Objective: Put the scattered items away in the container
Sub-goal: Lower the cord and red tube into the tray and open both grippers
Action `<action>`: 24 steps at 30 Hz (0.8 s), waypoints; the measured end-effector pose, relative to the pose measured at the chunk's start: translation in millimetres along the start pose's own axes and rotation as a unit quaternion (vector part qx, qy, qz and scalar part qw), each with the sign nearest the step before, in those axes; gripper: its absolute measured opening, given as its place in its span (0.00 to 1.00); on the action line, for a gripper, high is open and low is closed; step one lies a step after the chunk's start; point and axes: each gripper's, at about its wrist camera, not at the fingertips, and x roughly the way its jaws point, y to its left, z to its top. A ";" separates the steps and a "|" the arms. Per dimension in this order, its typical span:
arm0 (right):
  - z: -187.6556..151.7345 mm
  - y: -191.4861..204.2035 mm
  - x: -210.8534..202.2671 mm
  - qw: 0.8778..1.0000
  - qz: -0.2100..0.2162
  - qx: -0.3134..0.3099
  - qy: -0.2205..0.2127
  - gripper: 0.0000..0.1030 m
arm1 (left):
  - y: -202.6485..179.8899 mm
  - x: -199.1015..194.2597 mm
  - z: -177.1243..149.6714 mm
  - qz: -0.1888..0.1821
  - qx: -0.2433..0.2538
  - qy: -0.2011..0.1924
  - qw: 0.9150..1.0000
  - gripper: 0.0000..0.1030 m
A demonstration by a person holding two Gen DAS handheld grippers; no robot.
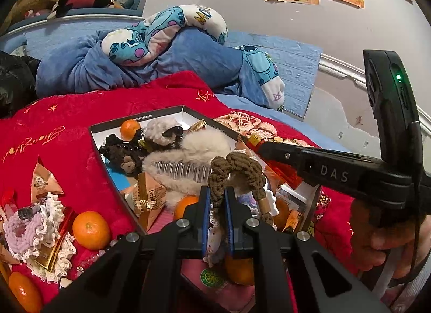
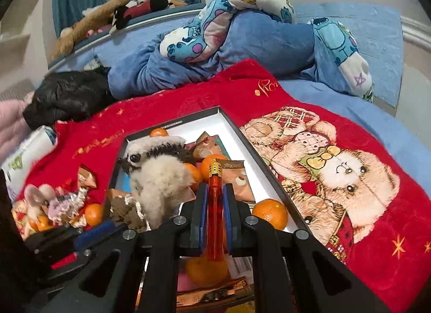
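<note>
Clamping a brown crochet scrunchie (image 1: 237, 170) between its blue pads, the left claw (image 1: 217, 194) hangs over the near end of the box (image 1: 113, 124). The scrunchie bulges above the fingertips, and a lace-edged part of it trails down between the jaws. Just ahead of this claw lies a fluffy hair clip (image 1: 186, 159) with clear teeth, and beyond that a dark clip (image 1: 118, 151) and an orange (image 1: 130, 129) at the far end of the box. Below and behind the fingertips sit two more oranges, one on either side of the jaws.

To the left of the left claw, outside the box on the red blanket (image 1: 67, 113), lie the things not yet tidied: an orange (image 1: 91, 230), a lilac lace scrunchie (image 1: 29, 234), a gold bar (image 1: 58, 243), a tan snack packet (image 1: 44, 181) and a second orange (image 1: 24, 291) at the near-left edge.

The right claw (image 2: 214, 191) is closed on an orange lighter (image 2: 215, 205), which stands up between the fingers with its gold cap (image 2: 215, 168) poking out past the tips. It too is over the box (image 2: 269, 170). An orange (image 2: 270, 213) lies just right of its fingers against the box wall, a tan packet (image 2: 241, 186) just ahead, and the fluffy clip (image 2: 161, 181) ahead to the left. In the left view the right claw reaches in from the right, crossing above the box, the lighter tip showing at its end.
</note>
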 end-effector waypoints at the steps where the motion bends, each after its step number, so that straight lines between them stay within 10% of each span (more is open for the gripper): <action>1: -0.4 -0.9 -0.2 1.000 -0.002 -0.002 0.001 0.11 | -0.1 -0.1 -0.1 0.000 0.000 -0.001 1.000 0.10; 20: -0.8 -16.9 -0.1 0.998 0.043 0.045 0.008 0.14 | 2.8 -1.1 -1.9 0.001 -0.005 -0.002 1.000 0.10; 22: 0.4 -17.9 -2.2 0.998 0.044 0.051 0.001 0.15 | 2.1 -1.0 -1.6 0.003 -0.003 -0.001 1.000 0.17; 24: 0.8 -18.0 -2.4 0.998 0.043 0.053 0.004 0.15 | 2.1 0.3 -1.1 0.002 -0.004 0.002 1.000 0.46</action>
